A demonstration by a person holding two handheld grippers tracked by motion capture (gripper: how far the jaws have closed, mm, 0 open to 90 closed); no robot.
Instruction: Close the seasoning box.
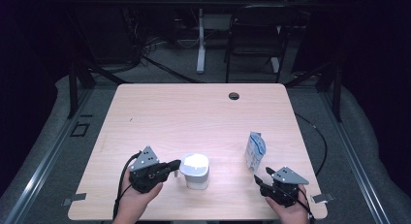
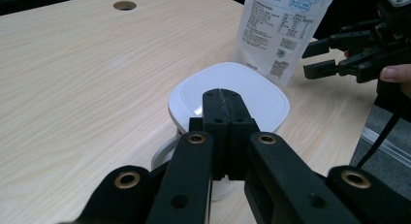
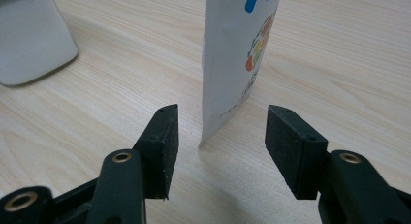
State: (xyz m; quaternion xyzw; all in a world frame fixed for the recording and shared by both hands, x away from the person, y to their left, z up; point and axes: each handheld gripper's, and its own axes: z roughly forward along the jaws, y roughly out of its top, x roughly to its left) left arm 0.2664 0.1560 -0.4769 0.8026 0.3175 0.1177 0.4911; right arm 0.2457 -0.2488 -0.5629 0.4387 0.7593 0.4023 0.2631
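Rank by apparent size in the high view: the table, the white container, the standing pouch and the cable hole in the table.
1. table
2. white container
3. standing pouch, close to the container, so this order is unsure
4. cable hole

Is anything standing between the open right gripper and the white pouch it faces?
Nothing visible does. The right gripper is open with bare table between its fingers and the upright white pouch just ahead. The white lidded container sits off to one side, by the shut left gripper.
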